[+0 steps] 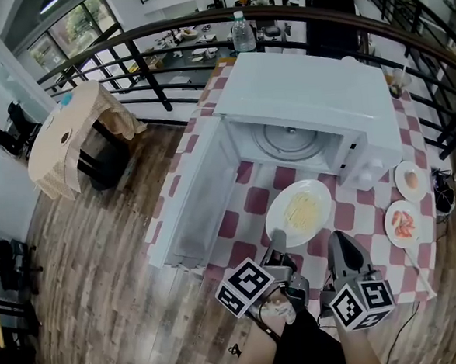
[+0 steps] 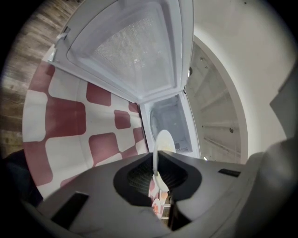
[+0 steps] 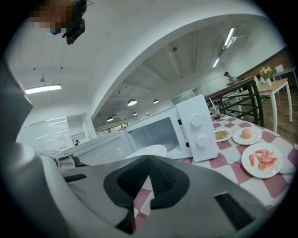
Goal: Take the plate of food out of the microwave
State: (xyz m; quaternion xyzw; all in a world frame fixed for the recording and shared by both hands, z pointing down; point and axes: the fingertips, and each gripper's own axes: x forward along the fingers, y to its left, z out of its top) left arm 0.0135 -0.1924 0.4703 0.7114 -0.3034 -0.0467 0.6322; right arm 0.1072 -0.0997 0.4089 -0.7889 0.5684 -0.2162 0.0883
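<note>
microwave [image 1: 300,102]: one
plates: four – noodle plate [image 1: 278,221], egg plate [image 1: 403,174], red-slice plate [image 1: 407,239], grain plate [image 3: 223,139]
water bottle [image 1: 242,33]: one
cup with straw [image 3: 215,113]: one

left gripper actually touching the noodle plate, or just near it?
Touching. In the left gripper view, the left gripper is clamped on the rim of the plate, seen edge-on between its pads.

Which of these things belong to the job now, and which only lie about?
Job: plate of noodles, open microwave, left gripper clamped on the plate's rim.
Lying about: egg plate, plate of red slices, water bottle.
</note>
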